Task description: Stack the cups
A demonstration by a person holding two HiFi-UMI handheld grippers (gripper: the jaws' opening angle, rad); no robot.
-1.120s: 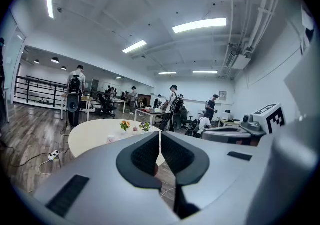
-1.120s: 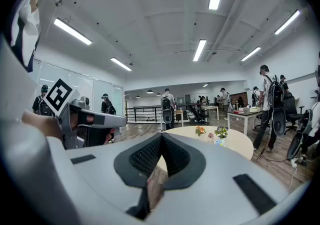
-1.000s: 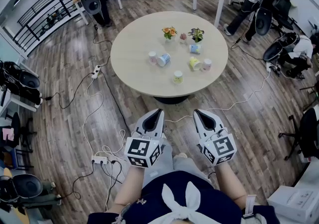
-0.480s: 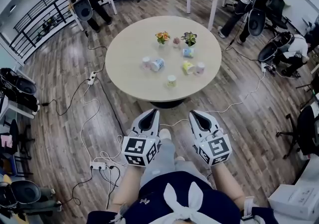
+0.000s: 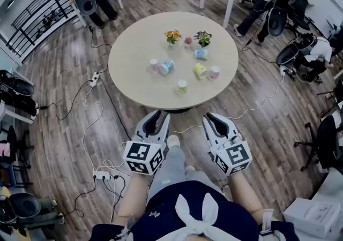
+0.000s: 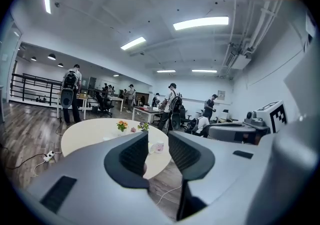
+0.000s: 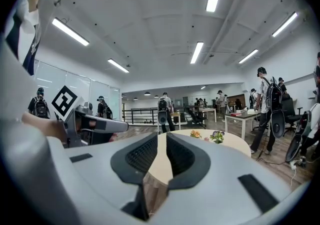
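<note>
left gripper (image 6: 158,141): jaws just opened slightly, empty
right gripper (image 7: 162,141): jaws just cracked open, empty
cups (image 5: 182,87): scattered singly on the round table (image 5: 134,76), well beyond my jaws
left to do: all nesting, i judge

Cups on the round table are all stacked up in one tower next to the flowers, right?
Not stacked. The cups sit apart from each other, scattered singly over the round table, next to the flowers. The head view shows this.
</note>
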